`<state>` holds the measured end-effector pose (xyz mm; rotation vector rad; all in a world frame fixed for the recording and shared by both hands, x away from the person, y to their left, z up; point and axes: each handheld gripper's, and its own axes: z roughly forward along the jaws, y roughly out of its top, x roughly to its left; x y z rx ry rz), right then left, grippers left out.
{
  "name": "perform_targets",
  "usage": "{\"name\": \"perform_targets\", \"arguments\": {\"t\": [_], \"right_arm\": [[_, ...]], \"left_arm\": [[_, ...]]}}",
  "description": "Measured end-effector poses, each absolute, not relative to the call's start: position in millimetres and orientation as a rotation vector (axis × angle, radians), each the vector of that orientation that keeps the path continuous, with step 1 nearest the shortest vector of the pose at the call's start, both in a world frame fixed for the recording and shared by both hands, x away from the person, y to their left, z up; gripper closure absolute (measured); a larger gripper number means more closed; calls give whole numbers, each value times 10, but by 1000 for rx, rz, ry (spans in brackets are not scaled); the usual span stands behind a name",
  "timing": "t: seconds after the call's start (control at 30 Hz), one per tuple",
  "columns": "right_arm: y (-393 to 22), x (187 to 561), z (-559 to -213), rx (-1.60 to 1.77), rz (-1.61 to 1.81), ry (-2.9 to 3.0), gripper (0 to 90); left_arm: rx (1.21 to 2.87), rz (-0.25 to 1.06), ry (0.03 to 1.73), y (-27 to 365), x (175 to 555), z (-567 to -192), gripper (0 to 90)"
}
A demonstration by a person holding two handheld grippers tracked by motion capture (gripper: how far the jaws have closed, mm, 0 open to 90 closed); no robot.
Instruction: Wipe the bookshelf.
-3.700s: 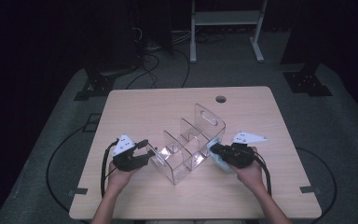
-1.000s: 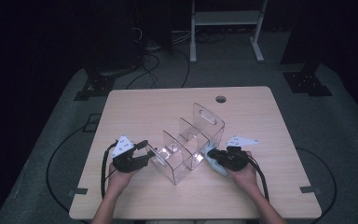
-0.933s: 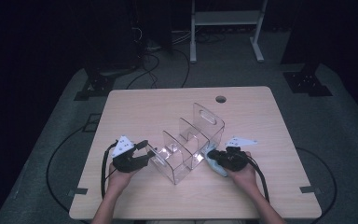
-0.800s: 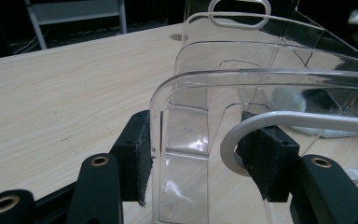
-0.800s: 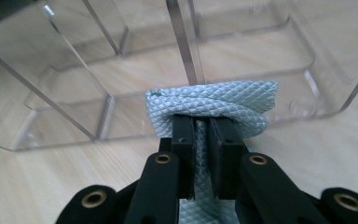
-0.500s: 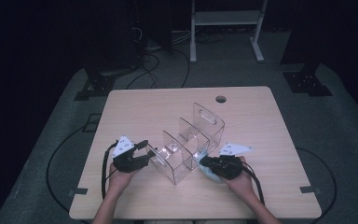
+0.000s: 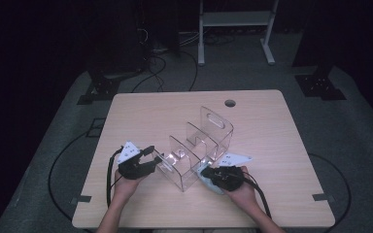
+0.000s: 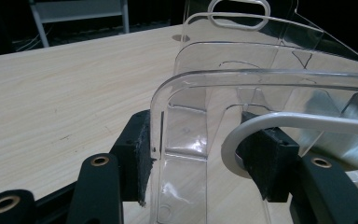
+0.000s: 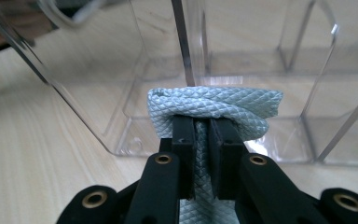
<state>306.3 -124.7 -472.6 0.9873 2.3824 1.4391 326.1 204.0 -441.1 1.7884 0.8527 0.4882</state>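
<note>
Risk 1: cloth (image 9: 214,109) snagging on organiser (image 7: 194,150) wall edge, since folded wad sits right at clear side wall just ahead of right fingertips; could bunch up or slip out of pinch if pushed in crooked. Risk 2: organiser skidding or tipping on worktop (image 7: 141,111) if shoved from right, w/ left grip only on one thin wall. Risk 3: white ring-like thing (image 8: 261,128) by left inner finger, can't tell what it is, may get in way.

Right gripper (image 9: 200,128): fingers pressed nearly together, pinching cloth, wad bulging over tips, tail hanging back betw fingers. Hand low on worktop, gripper about level, aimed at organiser's near right side.

Left gripper (image 8: 205,154): fingers part spread, clamping organiser end wall, one pad (image 8: 142,158) outside, other inside. Hand low, level, steadying
</note>
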Motion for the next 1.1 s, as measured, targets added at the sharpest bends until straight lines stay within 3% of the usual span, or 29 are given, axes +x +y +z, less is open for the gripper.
{"name": "perform_targets", "arguments": {"t": [0.13,0.33,0.57,0.8,1.1], "right_arm": [[-1246,3098,-4819,1010,1410,2413,818],[-1264,3055,-4694,984,1452,2372,817],[-1236,3130,-4917,1046,1394,2446,817],[-1282,3068,-4671,994,1469,2377,817],[-1256,3131,-4873,1040,1393,2455,816]], "left_arm": [[1786,485,849,2045,3260,-4414,455],[1790,485,845,2046,3259,-4411,456],[1791,483,844,2050,3258,-4410,455],[1791,481,839,2052,3257,-4413,455],[1795,472,836,2045,3251,-4407,454]]}}
